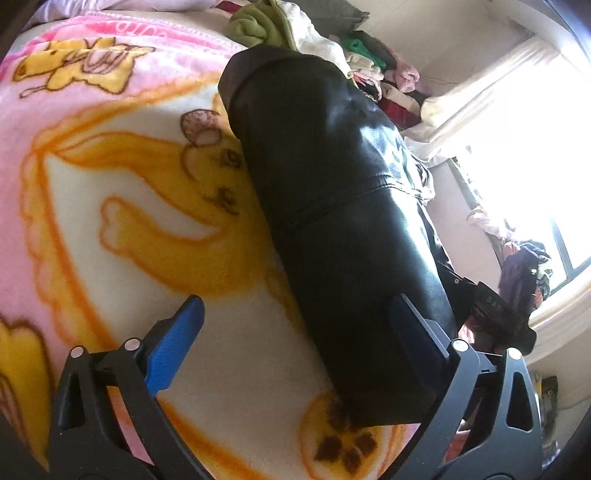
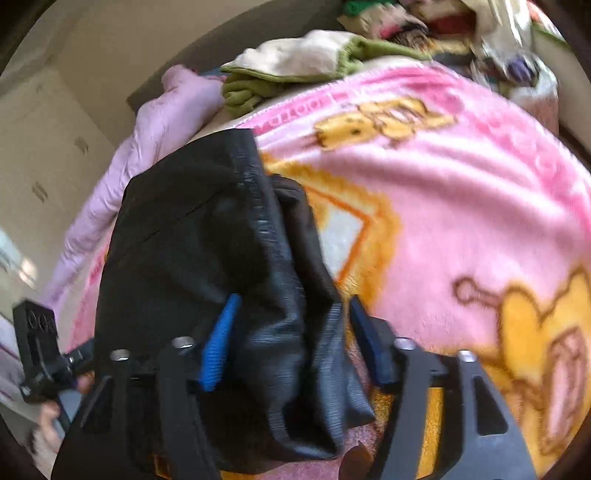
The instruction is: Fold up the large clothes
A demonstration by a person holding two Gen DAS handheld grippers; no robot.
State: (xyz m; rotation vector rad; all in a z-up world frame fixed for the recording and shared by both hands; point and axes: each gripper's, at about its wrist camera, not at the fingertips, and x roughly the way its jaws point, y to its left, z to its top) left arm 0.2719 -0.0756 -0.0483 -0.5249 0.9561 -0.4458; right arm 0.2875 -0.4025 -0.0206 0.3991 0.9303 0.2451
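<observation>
Filling the bottom of the left wrist view, the left gripper point(image 1: 295, 328) has its jaws spread wide. One blue pad point(image 1: 173, 347) stands at lower left over the blanket, and the other finger sits at lower right against the edge of a black leather jacket point(image 1: 332, 206). Nothing is pinched between them, though the jacket's near end lies in the gap toward the right side. From there the jacket runs as a long folded bundle up the middle of the frame to its far end near the top centre. It rests on a pink and cream cartoon blanket point(image 1: 110, 184) that covers the whole left half. Beyond the jacket, at the top centre and upper right, a heap of clothes point(image 1: 295, 26) lies piled. A bright window point(image 1: 535, 155) fills the right edge.

In the right wrist view, which is blurred, the right gripper point(image 2: 291, 339) sits at the bottom with its jaws part open. A bunched fold of the same jacket point(image 2: 207, 229) lies between the two fingers, but whether the pads press on it I cannot tell. The jacket spreads up and to the left from there. At lower left a hand point(image 2: 48, 424) holds the other gripper's handle. The blanket point(image 2: 461, 206) fills the right half. A lilac quilt point(image 2: 155, 122) lies at upper left, and folded green and cream clothes point(image 2: 295, 62) lie at the top.
</observation>
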